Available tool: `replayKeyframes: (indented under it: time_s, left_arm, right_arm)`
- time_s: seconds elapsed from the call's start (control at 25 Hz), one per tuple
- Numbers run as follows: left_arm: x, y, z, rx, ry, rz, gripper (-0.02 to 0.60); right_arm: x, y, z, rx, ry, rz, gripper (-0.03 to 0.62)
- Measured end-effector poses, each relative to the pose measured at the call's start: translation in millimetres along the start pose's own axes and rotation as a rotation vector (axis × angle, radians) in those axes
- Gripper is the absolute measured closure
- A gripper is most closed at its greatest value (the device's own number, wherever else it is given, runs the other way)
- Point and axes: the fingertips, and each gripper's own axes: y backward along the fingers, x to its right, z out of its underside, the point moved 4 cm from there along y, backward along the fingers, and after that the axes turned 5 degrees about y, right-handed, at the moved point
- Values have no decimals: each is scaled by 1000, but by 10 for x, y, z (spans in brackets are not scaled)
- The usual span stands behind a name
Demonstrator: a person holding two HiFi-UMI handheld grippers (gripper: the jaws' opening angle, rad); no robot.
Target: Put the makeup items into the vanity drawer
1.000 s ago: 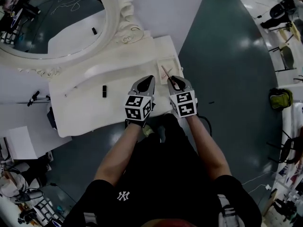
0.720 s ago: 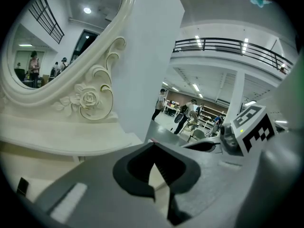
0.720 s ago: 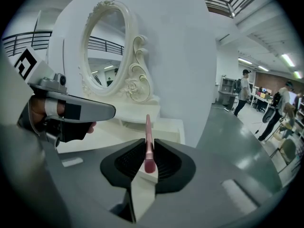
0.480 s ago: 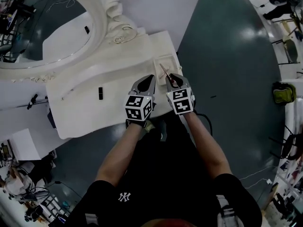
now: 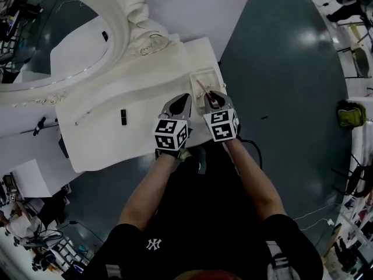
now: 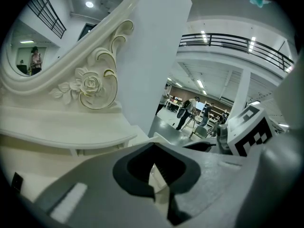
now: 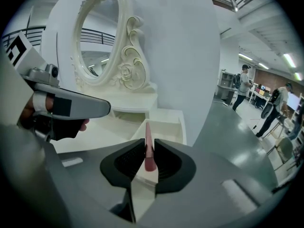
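Observation:
The white vanity's small drawer (image 5: 207, 72) stands open at the tabletop's right end. My right gripper (image 5: 211, 100) is shut on a thin pink makeup stick (image 5: 203, 90), which points out over the drawer's near end. In the right gripper view the pink stick (image 7: 148, 133) stands upright between the pads, with the drawer (image 7: 170, 121) just beyond it. My left gripper (image 5: 185, 98) hovers over the tabletop beside the right one, jaws shut with nothing between them (image 6: 153, 171). A small black makeup item (image 5: 123, 116) lies on the tabletop to the left.
An oval mirror (image 5: 52, 37) in a carved white frame rises at the vanity's back left. The vanity top (image 5: 99, 139) has a raised curved shelf along the back. Dark floor (image 5: 280, 69) lies to the right of the vanity; the person's legs are at its front edge.
The head view has shifted a little. Both grippers keep nearly the same places, the right one still holding the pink stick at the drawer's near end.

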Motion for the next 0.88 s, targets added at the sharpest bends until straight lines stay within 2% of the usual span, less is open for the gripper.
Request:
replayKeyframes:
  time_s: [0.28, 0.88]
  left_arm:
    - [-66, -8, 27, -3, 4, 0, 580]
    - [-152, 338, 13, 40, 10, -18, 580]
  right_arm:
    - [-33, -25, -18, -9, 9, 1, 472]
    - [-295, 223, -301, 87, 36, 20, 569]
